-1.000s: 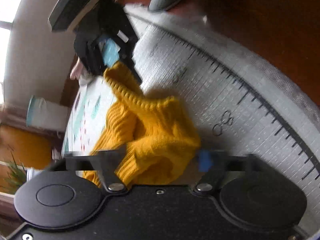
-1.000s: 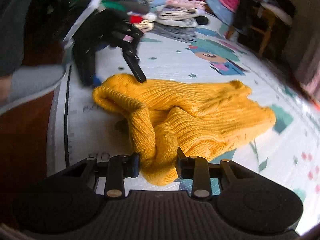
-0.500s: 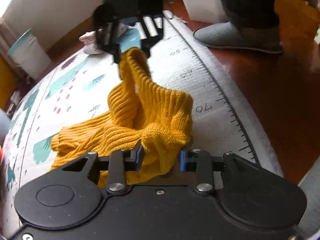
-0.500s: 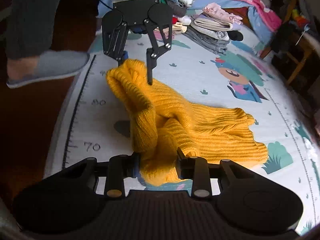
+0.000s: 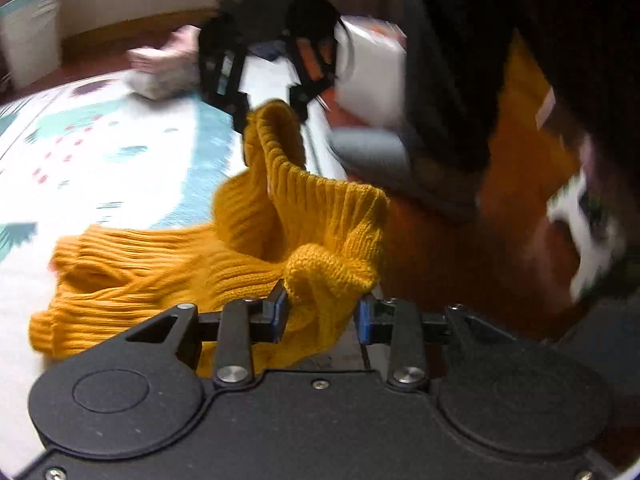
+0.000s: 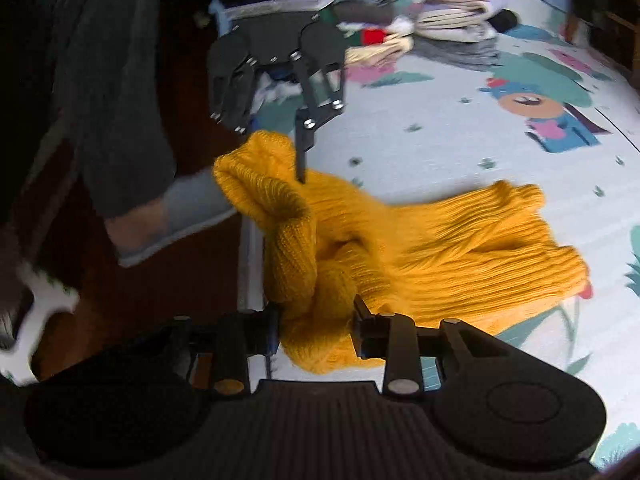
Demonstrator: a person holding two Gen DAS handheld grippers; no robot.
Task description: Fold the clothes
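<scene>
Above the play mat's (image 6: 460, 128) edge, both tools clamp one yellow sweater (image 6: 460, 248).
Left tool (image 5: 322, 312) and right tool (image 6: 316, 330) each pinch bunched knit, lifting that end so it can likely be spread for folding.

Around my work: mat and floor.
I see a printed mat (image 6: 460, 128), clothes pile (image 6: 452, 20), slipper (image 6: 188, 216), bin (image 5: 32, 36).
</scene>
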